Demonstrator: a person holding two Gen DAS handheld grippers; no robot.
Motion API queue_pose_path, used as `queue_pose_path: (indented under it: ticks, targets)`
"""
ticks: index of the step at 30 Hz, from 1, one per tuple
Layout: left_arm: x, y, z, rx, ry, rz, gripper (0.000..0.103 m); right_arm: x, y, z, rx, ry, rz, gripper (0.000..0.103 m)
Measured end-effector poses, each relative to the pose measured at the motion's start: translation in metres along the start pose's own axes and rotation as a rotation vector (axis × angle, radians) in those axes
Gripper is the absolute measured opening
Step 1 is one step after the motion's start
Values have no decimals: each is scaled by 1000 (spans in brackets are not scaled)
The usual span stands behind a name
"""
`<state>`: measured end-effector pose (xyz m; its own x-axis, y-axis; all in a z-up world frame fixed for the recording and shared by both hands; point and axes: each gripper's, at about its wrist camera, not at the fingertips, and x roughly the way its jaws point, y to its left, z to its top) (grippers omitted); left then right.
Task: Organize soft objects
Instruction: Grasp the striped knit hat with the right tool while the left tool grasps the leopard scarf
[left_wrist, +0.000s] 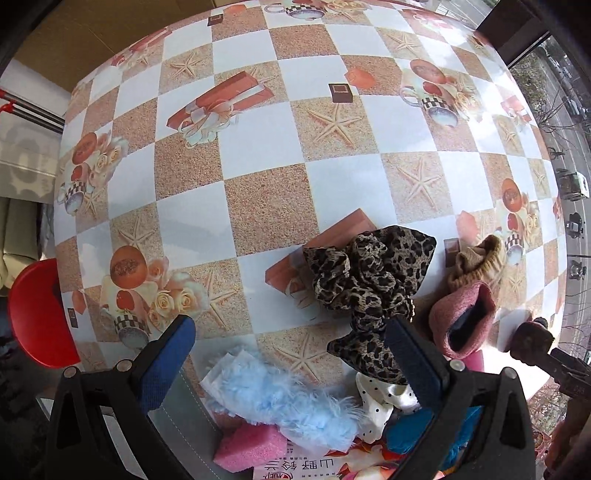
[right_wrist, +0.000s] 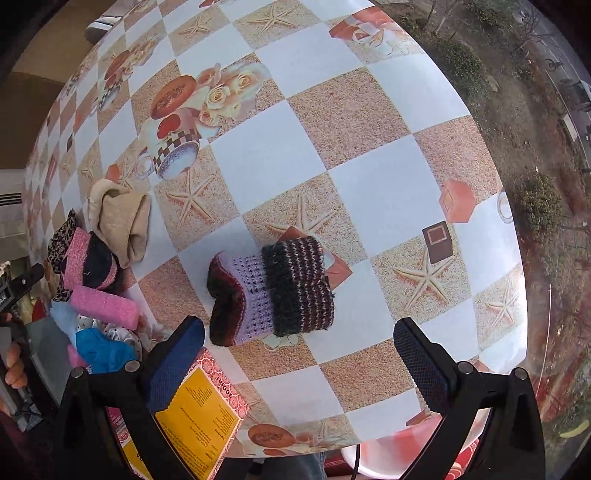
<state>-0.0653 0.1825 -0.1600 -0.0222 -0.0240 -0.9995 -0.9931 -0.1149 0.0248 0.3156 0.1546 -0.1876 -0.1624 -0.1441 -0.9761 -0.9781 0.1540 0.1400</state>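
Left tongs (left_wrist: 291, 363) are hanging wide open, gripping nothing, blue textured pads (left_wrist: 168, 363) framing a heap of soft things at the near edge of the table (left_wrist: 258, 155), which is wearing a glossy checkered oilcloth printed with starfish and cups. Leopard-print scrunchie (left_wrist: 373, 280), thin crinkled fabric, is lying just ahead of the right pad. Fluffy light-blue piece (left_wrist: 291, 406) is sitting between the pads, touching a pink foam block (left_wrist: 249, 448). White polka-dot satin cloth (left_wrist: 380, 402) is lying beside it. Pink knit sock (left_wrist: 463, 321) and beige ribbed sock (left_wrist: 476, 262) are lying to the right. Right tongs (right_wrist: 299, 360) are also gaping open and empty over a chunky knitted cuff (right_wrist: 273, 291), lilac and dark striped, lying flat on the table. A yellow printed card (right_wrist: 199, 417) is showing under the left pad.
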Motion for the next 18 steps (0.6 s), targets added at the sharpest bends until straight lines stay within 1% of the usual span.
queue_pose_path:
  ticks: [3, 6, 8, 10, 11, 12, 14, 18]
  targets:
    - [19, -24, 6, -3, 29, 0, 103, 14, 16, 4, -35, 0, -28, 103]
    - [40, -35, 12, -25, 58, -1, 103, 33, 27, 13, -65, 3, -94, 103]
    - [49, -41, 13, -39, 64, -4, 103, 45, 27, 17, -61, 19, -126, 103]
    - [54, -46, 14, -38, 70, -7, 103, 57, 22, 12, -44, 37, -132, 103]
    - [57, -48, 14, -34, 71, -5, 103, 58, 23, 14, -58, 23, -151, 103]
    - [59, -48, 15, -30, 70, -8, 103, 63, 33, 12, -62, 15, -152, 103]
    - [64, -50, 17, -27, 75, -12, 103, 66, 34, 11, -64, 8, -149, 103]
    - [66, -50, 19, -31, 73, -25, 103, 64, 18, -5, -62, 0, -147, 103]
